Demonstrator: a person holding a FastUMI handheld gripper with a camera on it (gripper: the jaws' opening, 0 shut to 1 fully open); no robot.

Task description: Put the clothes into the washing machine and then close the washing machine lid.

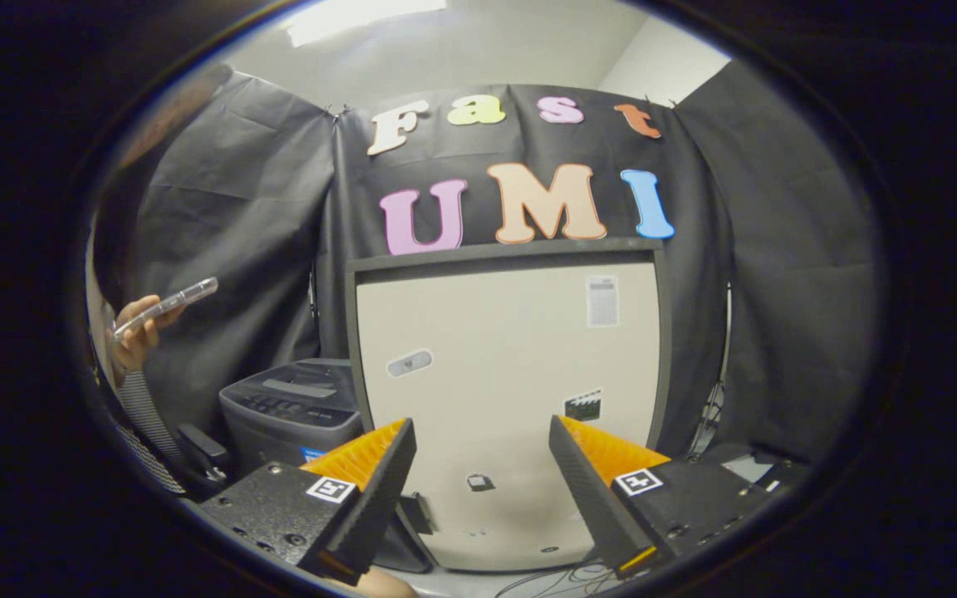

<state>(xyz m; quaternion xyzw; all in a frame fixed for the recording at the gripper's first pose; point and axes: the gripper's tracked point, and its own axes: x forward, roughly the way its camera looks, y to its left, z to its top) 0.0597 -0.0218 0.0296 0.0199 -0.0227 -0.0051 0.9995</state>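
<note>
Gripper view: gripper (483,465) fingers spread wide, nothing between them, aimed at the raised washing machine lid (507,374) just ahead, likely left up for loading. Clothes can't be made out. A hand (134,336) beside it holds a phone (167,306).

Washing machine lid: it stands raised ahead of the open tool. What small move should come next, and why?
Probably tilt the tool downward to look for the clothes. Its fingers are open and hold nothing, and the washing machine lid stands raised just beyond them, so closing it now seems too early.
</note>
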